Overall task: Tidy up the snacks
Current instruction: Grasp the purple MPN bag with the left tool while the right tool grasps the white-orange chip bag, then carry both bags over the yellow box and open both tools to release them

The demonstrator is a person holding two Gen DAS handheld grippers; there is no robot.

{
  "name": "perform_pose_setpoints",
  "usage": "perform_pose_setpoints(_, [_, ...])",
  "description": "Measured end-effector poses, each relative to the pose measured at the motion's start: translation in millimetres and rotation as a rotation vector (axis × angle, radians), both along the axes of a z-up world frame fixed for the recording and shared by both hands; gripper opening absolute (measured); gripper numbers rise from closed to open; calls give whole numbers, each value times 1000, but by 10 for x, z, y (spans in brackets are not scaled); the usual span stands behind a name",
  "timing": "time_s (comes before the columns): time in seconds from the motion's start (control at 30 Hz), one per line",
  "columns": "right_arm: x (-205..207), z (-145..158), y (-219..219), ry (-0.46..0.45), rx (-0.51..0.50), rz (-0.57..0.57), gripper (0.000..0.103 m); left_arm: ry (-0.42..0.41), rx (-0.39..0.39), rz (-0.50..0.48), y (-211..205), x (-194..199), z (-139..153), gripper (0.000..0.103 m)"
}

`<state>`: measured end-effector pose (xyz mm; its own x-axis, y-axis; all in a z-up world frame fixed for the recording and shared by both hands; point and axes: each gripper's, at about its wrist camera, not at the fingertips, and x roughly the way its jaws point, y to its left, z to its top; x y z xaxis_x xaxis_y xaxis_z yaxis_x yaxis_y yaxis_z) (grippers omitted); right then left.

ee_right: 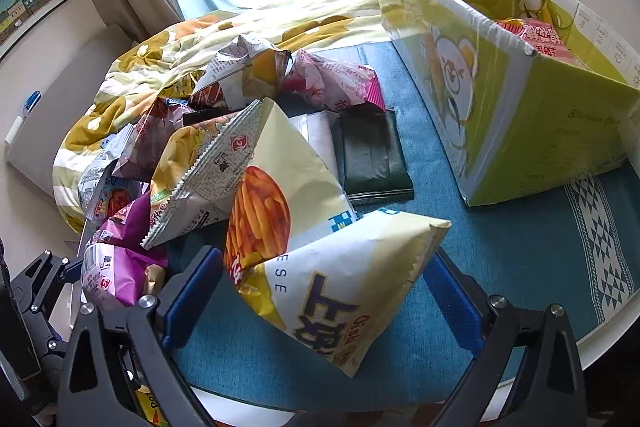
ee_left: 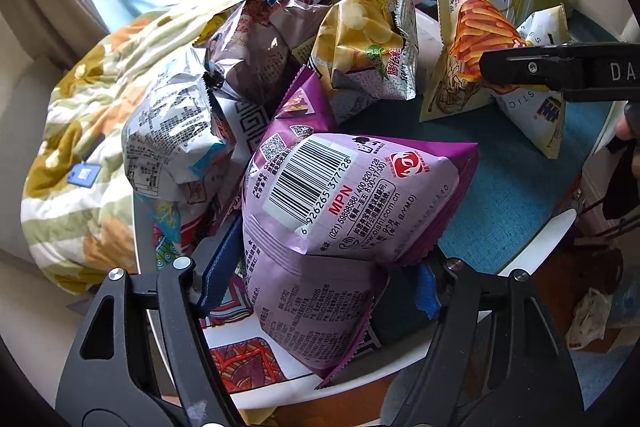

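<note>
A purple snack bag (ee_left: 344, 211) with a barcode lies between the fingers of my left gripper (ee_left: 320, 275); the blue pads touch its sides, so the gripper is shut on it. A cream cheese-stick bag (ee_right: 320, 267) sits between the wide-open fingers of my right gripper (ee_right: 320, 291), untouched by either pad. The right gripper also shows in the left wrist view (ee_left: 560, 71), at the cream bags (ee_left: 468, 59). A pile of snack bags (ee_left: 248, 67) covers the table's left side. A green cardboard box (ee_right: 520, 99) stands at the right, with a pink bag (ee_right: 540, 35) inside.
The white round table (ee_right: 608, 327) carries a teal cloth (ee_right: 460, 227). A dark flat pouch (ee_right: 372, 155) lies on the cloth near the box. A bed with a flowered quilt (ee_right: 160, 59) lies behind the table, under a window.
</note>
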<state>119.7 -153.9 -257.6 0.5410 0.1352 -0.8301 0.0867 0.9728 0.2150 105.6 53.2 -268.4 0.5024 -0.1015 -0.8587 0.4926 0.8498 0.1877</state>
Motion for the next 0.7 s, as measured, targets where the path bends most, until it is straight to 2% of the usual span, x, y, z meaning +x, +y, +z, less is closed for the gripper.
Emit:
perform_pose_setpoints(0.2, [26,-72,-25,13,53,5,99,5,-29,64,9,26,77,67])
perform_pose_setpoints(0.27, [29,-73,-41,11,71,16,94,3,-37,83,17,29,113,66])
perform_pose_setpoints(0.33, [48,-76,-65,19,115,43,77,-5,-38,94,11,17,148,66])
perform_pose_setpoints(0.43, [41,-54,-61,25,103,68,71,-18,-34,103,-20,-12,214,65])
perform_pose_setpoints(0.5, [20,-31,-77,26,105,83,60,-12,-45,112,-44,-40,259,65])
perform_pose_setpoints(0.7, [-85,108,-174,2,98,90,58,-27,-49,140,-151,-202,419,64])
